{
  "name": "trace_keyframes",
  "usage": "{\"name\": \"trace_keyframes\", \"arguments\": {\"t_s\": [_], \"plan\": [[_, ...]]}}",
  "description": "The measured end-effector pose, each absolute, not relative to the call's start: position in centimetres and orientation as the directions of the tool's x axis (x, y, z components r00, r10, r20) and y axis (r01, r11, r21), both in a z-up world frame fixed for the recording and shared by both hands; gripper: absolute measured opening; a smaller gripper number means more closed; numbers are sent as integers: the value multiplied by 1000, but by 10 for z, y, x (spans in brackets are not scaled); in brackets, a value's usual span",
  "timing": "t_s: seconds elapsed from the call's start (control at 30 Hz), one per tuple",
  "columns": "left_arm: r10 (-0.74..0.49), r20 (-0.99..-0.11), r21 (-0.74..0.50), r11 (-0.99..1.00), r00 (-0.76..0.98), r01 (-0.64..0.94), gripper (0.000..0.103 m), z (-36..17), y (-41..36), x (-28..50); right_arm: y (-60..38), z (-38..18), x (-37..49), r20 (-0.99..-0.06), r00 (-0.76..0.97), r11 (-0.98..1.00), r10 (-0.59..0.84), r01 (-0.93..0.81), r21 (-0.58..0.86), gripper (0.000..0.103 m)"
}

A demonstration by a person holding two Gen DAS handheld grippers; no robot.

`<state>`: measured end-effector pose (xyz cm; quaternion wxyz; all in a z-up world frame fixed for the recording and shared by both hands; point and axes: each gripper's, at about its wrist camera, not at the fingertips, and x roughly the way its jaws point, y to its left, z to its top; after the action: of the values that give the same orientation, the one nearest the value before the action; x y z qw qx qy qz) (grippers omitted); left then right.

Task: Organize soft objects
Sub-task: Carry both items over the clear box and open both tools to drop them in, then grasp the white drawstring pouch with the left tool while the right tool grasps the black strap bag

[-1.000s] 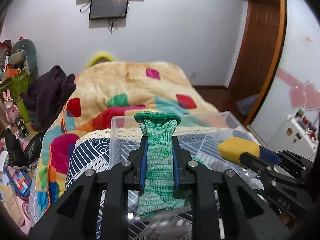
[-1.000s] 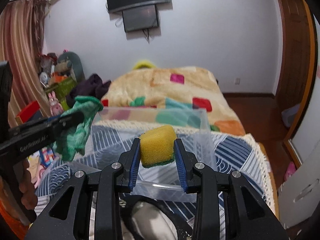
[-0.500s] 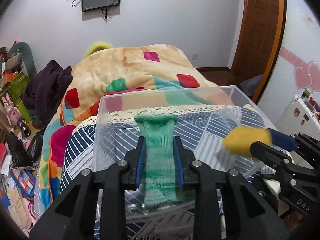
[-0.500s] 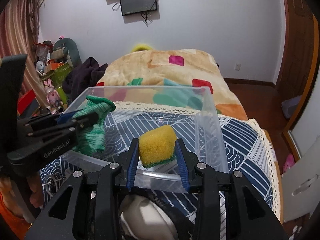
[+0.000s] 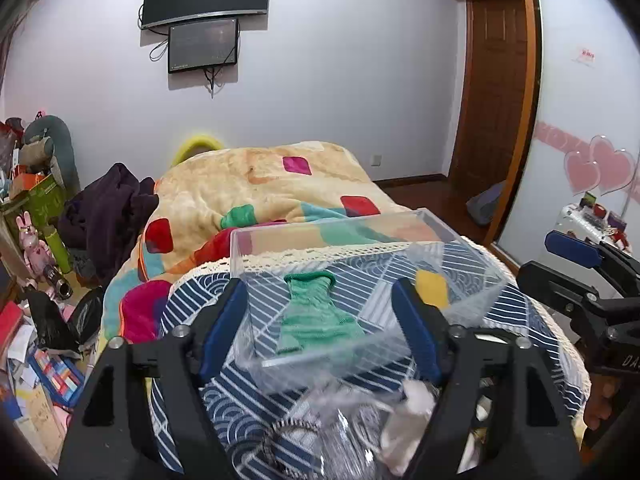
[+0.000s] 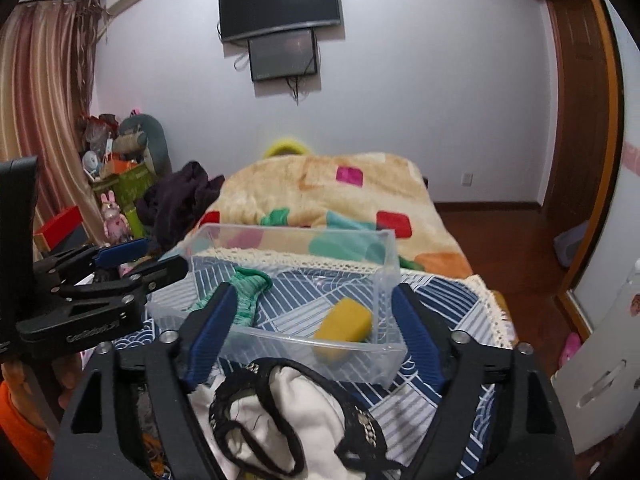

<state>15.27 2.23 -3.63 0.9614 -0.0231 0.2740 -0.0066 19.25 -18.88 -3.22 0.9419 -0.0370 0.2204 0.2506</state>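
Ahead of both grippers, a clear, thin-walled plastic bin (image 6: 386, 256) is sitting on the striped cloth (image 6: 452, 304). A ribbed green knit sock (image 5: 316, 320) and a porous yellow sponge (image 6: 344, 322) are lying inside, apart. Left gripper (image 5: 324, 336) and right gripper (image 6: 310, 344) are both gaping wide (nothing between the blue pads), just short of the near rim.

A green knitted sock (image 5: 316, 316) and a yellow sponge (image 6: 344, 325) lie in a clear plastic bin (image 6: 384, 248), which stands on a navy cloth (image 6: 452, 300) patterned with white stripes and wave lines and edged in cream lace. Behind it the bed's blanket (image 5: 248, 184) is tan with magenta, red, teal and orange blocks, and a dark purple garment (image 5: 108, 212) is heaped beside it. Both black claws, left claw (image 5: 324, 332) and right claw (image 6: 308, 336), carry blue pads, and a white cloth with black lace trim (image 6: 304, 420) lies in the foreground.
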Motion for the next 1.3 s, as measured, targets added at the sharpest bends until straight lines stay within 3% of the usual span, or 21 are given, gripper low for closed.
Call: {"name": "trace_keyframes", "arguments": {"t_s": [0.17,0.6,0.73,0.9,0.97,1.1,1.3], "plan": [[-41,-529,-69,998,847,5,84,-47,20,130,-198,-41,179,-428,783,875,451,-482,41,102],[-104,-611,-119,992,785,39,83,-100,1,109,-204,-104,185,-581,682,877,445,-463,128,102],[-137,-609,-119,990,781,81,74,-104,-9,107,-203,-115,183,-594,654,866,469,-473,163,100],[-197,-627,-150,980,754,132,51,-111,-18,110,-199,-117,177,-587,652,855,480,-497,149,69],[-211,-632,-158,977,746,143,41,-113,-20,111,-196,-120,176,-591,658,860,467,-493,131,51],[-194,-638,-138,981,745,137,36,-119,-24,112,-197,-121,174,-583,671,866,457,-486,120,26],[-190,-625,-167,980,757,108,24,-118,-19,107,-205,-115,171,-545,692,866,473,-479,142,16]]}}
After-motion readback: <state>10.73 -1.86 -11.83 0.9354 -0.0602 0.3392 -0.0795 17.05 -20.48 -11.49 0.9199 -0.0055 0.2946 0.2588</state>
